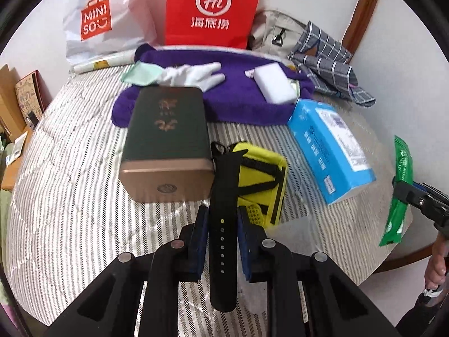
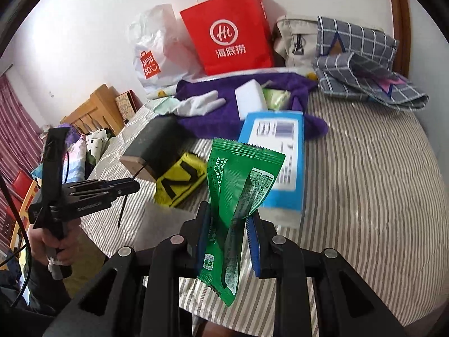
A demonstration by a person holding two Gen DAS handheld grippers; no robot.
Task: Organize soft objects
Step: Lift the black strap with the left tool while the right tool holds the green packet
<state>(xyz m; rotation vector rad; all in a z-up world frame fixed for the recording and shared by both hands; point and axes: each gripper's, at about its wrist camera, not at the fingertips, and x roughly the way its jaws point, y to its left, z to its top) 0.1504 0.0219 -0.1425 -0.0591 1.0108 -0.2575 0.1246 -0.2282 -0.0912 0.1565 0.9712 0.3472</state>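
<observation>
My left gripper (image 1: pixel 223 216) is shut on a black perforated watch strap (image 1: pixel 221 196), which runs lengthwise between the blue pads above the striped bed cover (image 1: pixel 70 182). Seen from the right wrist view, the left gripper (image 2: pixel 132 186) is off to the left with the strap (image 2: pixel 53 146) sticking up past it. My right gripper (image 2: pixel 228 210) is shut on a crumpled green foil packet (image 2: pixel 238 185), pinched at its middle. In the left wrist view that packet (image 1: pixel 398 185) hangs at the far right. A purple towel (image 1: pixel 224 106) carries a white glove (image 1: pixel 193 74) and a white sponge block (image 1: pixel 273 85).
A dark green tin box (image 1: pixel 168 146), a yellow pouch (image 1: pixel 261 174) and a blue tissue pack (image 1: pixel 331 146) lie mid-bed. At the wall stand a red paper bag (image 1: pixel 210 8), a white plastic bag (image 1: pixel 98 19), a beige bag (image 1: pixel 269 31) and a grey plaid cloth (image 1: pixel 322 61).
</observation>
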